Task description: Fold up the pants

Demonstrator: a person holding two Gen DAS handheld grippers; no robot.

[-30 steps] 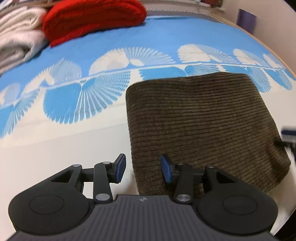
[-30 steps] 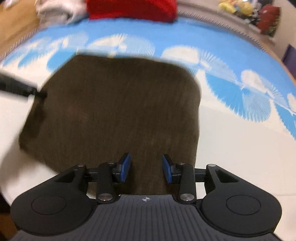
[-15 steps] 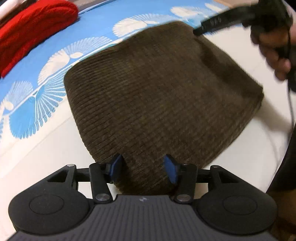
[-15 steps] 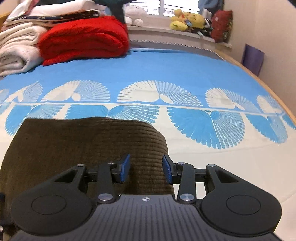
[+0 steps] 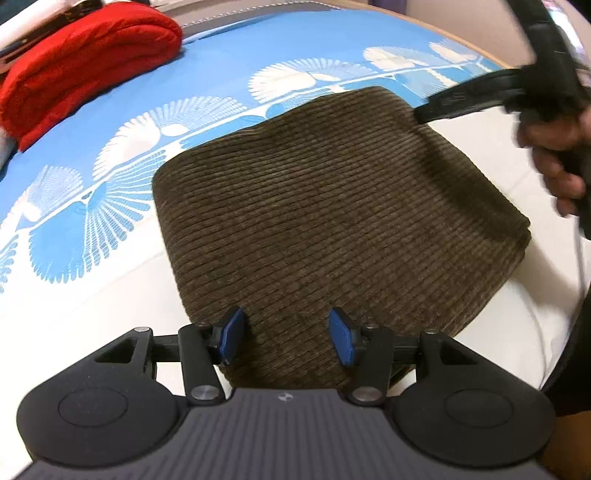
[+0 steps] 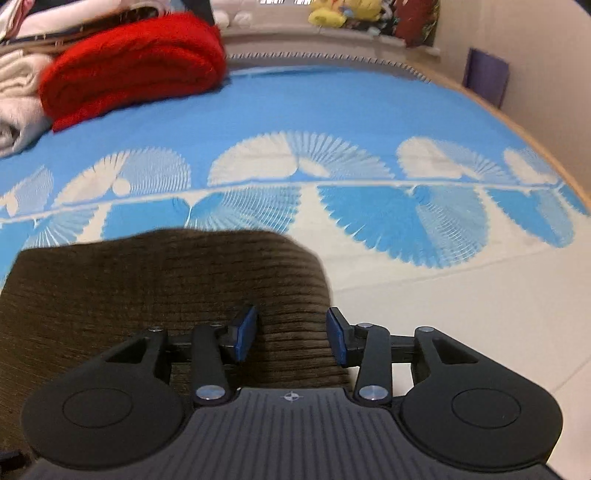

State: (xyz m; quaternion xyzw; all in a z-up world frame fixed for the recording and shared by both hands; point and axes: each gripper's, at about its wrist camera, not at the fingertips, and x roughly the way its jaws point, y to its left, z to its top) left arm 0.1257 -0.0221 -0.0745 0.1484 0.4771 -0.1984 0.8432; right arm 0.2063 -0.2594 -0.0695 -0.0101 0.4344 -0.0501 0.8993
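Note:
The brown corduroy pants (image 5: 325, 221) lie folded into a compact rectangle on the bed. My left gripper (image 5: 286, 341) is open and empty, its blue pads just above the near edge of the pants. My right gripper (image 6: 291, 338) is open and empty over the right part of the pants (image 6: 166, 280). In the left wrist view the right gripper's finger (image 5: 461, 98) reaches over the far right corner of the pants, held by a hand (image 5: 557, 155).
The bed has a blue and white fan-patterned cover (image 6: 332, 122). A folded red blanket (image 6: 136, 74) and pale folded textiles (image 6: 18, 103) sit at the far left. Plush toys (image 6: 343, 13) line the back ledge. A cable (image 5: 580, 273) hangs at the right.
Both grippers have shifted over the folded pants. The left view has pulled back and swung slightly. The right gripper has moved closer to the pants' right edge. Both stay open.

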